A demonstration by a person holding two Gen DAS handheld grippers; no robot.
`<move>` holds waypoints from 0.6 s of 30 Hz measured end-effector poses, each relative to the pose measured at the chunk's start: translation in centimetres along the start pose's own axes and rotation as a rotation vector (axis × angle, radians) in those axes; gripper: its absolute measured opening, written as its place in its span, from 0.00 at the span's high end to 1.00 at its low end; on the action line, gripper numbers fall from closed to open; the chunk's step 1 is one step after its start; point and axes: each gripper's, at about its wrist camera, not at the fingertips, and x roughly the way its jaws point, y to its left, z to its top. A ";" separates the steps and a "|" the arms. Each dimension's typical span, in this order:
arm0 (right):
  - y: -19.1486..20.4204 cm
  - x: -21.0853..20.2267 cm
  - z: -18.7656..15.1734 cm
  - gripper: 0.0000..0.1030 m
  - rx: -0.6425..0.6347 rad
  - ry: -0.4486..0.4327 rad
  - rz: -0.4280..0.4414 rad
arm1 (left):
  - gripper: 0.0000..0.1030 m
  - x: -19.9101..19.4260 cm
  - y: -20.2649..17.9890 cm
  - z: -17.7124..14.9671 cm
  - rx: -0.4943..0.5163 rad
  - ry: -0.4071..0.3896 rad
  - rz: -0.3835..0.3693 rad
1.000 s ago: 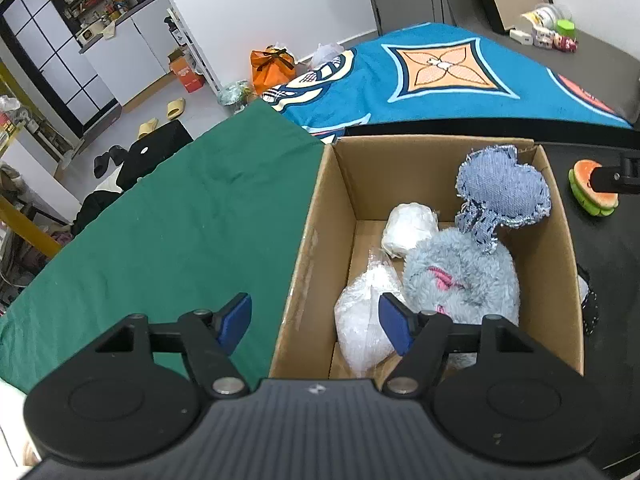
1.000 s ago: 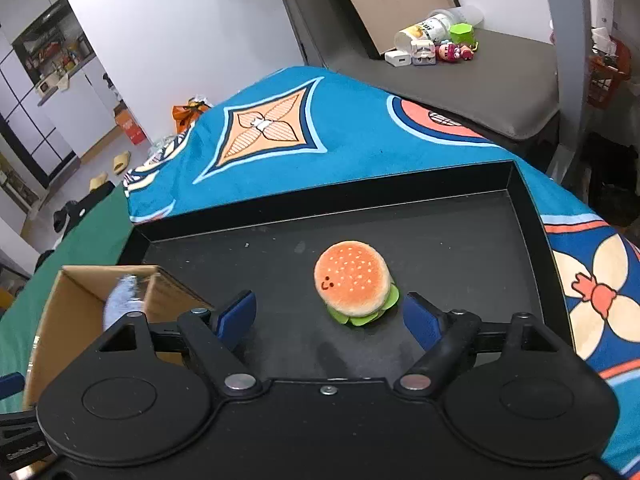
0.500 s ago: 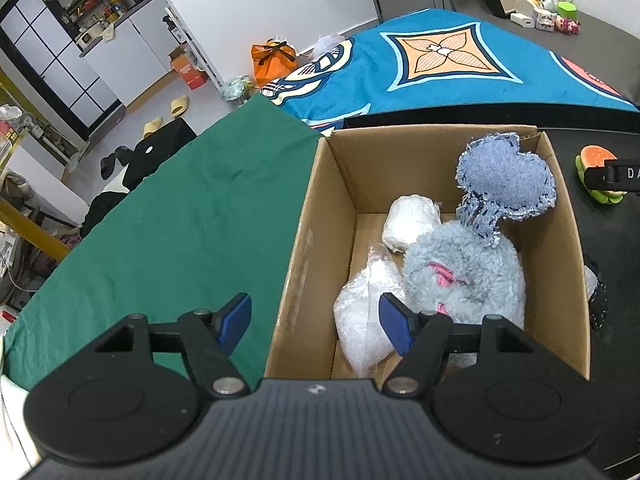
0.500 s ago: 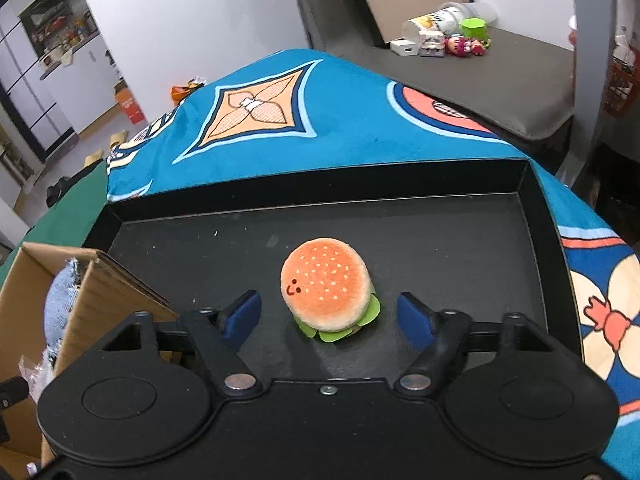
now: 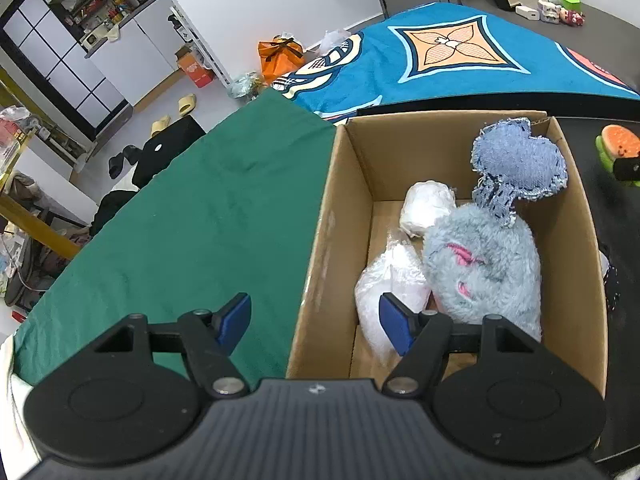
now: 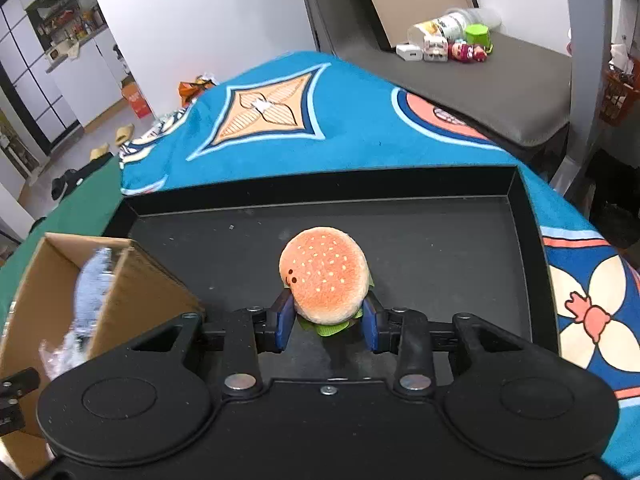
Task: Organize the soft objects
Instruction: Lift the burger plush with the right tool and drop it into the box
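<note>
Presently, our holdings at this moment, listed from the fingers outward:

Right gripper (image 6: 326, 322): its jaws have just been closing, and we now see both blue pads pressed on the lower flanks of the burger plush (image 6: 324, 274). We judge the low, two-sided hold is taken so the soft bun squashes evenly and does not roll out.

Burger plush, place: inside the black tray (image 6: 516, 184), near its middle and close to our fingers, bun side up. Whether it rests on the tray floor or is already clear of it we cannot tell. It shows again at the far right edge of the left wrist view.

Left gripper (image 5: 316, 322): jaws wide apart, nothing between the pads. One finger (image 5: 234, 318) sits over the green cloth (image 5: 180, 220), the other over the box interior, so the near wall falls between them. We take this as a waiting post beside the box, perhaps to steady it.

Cardboard box (image 5: 320, 248): open-topped, just beside the tray's left wall, which keeps the carry short.

Box contents: a grey furry plush (image 5: 484, 268) on the right side, a denim heart-shaped cushion (image 5: 520, 164) propped above it against the far right corner, two white wrapped bundles (image 5: 426, 206) on the left.

Free room in box: mostly at the far left corner, as we judge it.

Underlay: a blue patterned blanket (image 6: 340, 120) beyond the tray.
</note>
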 end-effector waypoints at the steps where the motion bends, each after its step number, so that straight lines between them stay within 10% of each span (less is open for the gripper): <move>1: 0.1 -0.4 0.0 0.67 0.000 -0.006 0.000 | 0.33 -0.1 0.1 0.0 -0.001 0.000 0.000; 18: 2.4 -5.9 0.4 0.67 -0.057 -0.111 0.057 | 0.33 -2.3 2.2 -1.5 -0.021 -0.023 -0.021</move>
